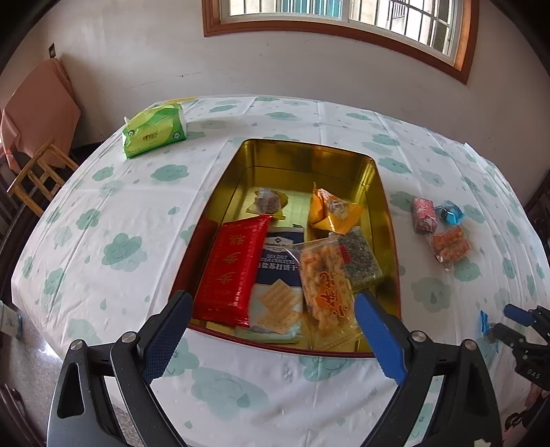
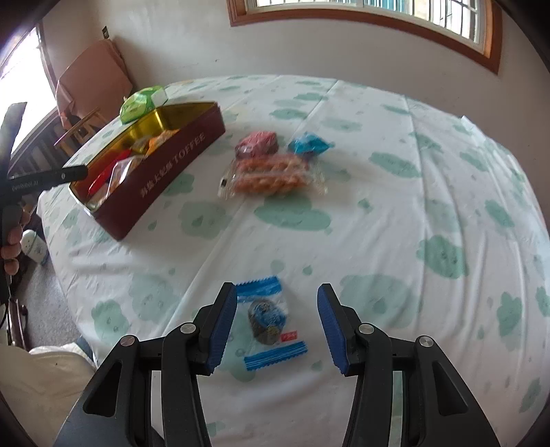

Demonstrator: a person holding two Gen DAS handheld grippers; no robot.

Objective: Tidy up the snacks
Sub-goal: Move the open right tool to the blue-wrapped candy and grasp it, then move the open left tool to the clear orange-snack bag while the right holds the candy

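Right claw (image 2: 276,321) open, straddling blue-wrapped snack (image 2: 270,321) on bench (image 2: 378,223): pinch packet's middle. Left claw (image 1: 271,319) open over tin (image 1: 390,220).

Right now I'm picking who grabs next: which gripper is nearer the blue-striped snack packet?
Right. The right gripper is open with the blue-striped snack packet between its fingers. The left gripper is open over the near end of the toffee tin, well away.

White wall (image 1: 137,51), wood-framed window (image 1: 343,20), daylight; possibly draped chair (image 1: 37,113) left.
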